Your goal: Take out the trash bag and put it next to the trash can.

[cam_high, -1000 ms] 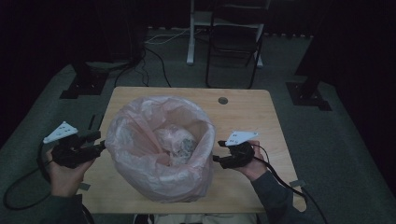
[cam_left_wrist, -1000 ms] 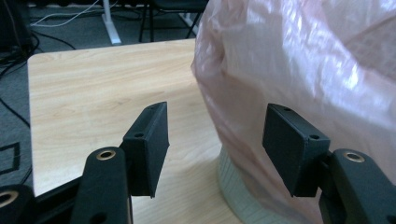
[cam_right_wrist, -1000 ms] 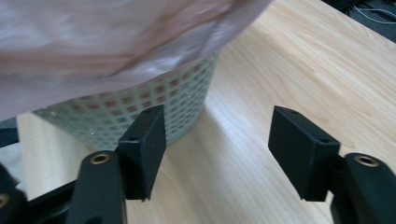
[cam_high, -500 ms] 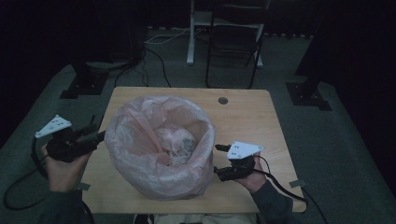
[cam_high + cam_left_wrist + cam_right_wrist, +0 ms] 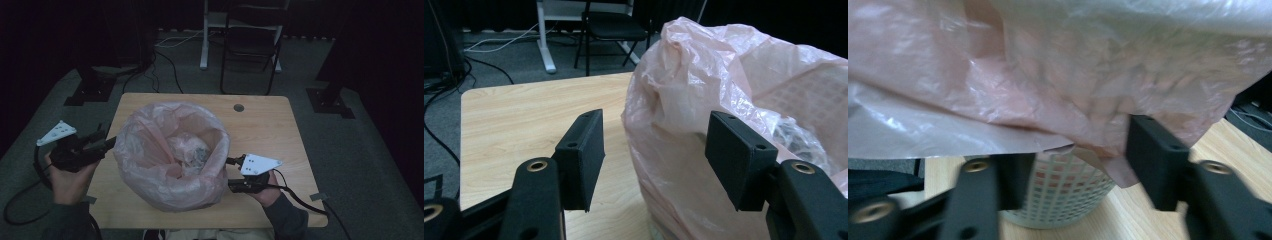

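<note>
1. Nearest to me, my right hand-held gripper (image 5: 231, 174) sits at the right side of a pink plastic bag (image 5: 170, 155) that lines a white lattice basket (image 5: 1068, 192). Its jaws have just been closing and now stand about half apart. In the right gripper view the bag's hanging hem droops between them, but I cannot tell whether the pads press on it yet.

2. My left hand-held gripper (image 5: 102, 142) is at the bag's left side, held just off the edge of the surface (image 5: 265, 125). Its jaws are spread wide and pinch nothing. In the left gripper view the bulging bag wall lies just ahead of them, close to the right jaw.

3. The bag and basket stand near the middle of the light wooden surface, a little toward my side. The bag's mouth is open and folded down over the basket rim, and crumpled pale rubbish (image 5: 192, 150) lies inside.

4. I judge the bag to be thin, soft and crinkly, slippery under the pads and easy to tear. It will give no resistance and will slide unless several layers are gathered. The best hold looks like the loose folded-over hem at the rim, one side for each gripper.

5. The basket looks light and stiff, so it may lift or tip when the bag is pulled.

6. Farther off, a small round hole (image 5: 238, 107) marks the far edge of the surface. Beyond it a dark chair (image 5: 250, 47) stands on the grey floor.
</note>
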The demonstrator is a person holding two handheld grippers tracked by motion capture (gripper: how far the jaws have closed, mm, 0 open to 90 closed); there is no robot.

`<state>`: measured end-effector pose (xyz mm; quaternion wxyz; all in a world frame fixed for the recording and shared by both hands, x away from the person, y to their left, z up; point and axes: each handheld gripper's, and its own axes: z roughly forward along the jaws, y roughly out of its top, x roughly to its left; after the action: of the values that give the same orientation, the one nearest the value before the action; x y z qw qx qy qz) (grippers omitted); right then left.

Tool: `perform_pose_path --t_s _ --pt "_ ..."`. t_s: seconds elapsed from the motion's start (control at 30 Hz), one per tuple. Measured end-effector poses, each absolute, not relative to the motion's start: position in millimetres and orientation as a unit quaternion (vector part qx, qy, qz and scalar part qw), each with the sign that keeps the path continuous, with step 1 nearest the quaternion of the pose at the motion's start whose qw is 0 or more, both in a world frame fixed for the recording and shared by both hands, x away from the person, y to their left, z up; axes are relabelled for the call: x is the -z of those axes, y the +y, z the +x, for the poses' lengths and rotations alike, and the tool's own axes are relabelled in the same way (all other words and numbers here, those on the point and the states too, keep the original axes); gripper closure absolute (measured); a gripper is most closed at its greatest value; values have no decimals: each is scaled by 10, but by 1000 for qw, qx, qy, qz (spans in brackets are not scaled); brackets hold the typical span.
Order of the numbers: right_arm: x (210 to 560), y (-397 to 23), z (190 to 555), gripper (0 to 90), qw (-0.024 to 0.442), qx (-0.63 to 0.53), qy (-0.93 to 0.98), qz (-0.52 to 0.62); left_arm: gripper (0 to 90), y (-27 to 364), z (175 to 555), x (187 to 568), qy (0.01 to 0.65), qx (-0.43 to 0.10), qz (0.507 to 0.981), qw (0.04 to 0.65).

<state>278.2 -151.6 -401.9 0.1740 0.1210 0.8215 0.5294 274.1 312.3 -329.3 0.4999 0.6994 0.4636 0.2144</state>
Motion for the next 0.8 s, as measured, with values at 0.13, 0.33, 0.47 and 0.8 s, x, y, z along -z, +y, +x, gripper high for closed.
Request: perform_pose_path --t_s 0.13,0.33,0.47,0.8 --pt "3978 -1569 2771 731 184 -539 813 122 410 3090 2741 3281 460 -215 702 500" --pt "3839 -1694 2773 881 197 -551 799 134 410 3038 2759 3242 452 -216 704 503" --pt "3695 -1801 2752 882 216 -564 784 143 410 2999 2774 3214 448 -217 706 504" --pt "3380 -1923 2695 883 243 -602 748 138 410 2952 2789 3113 435 -219 707 513"
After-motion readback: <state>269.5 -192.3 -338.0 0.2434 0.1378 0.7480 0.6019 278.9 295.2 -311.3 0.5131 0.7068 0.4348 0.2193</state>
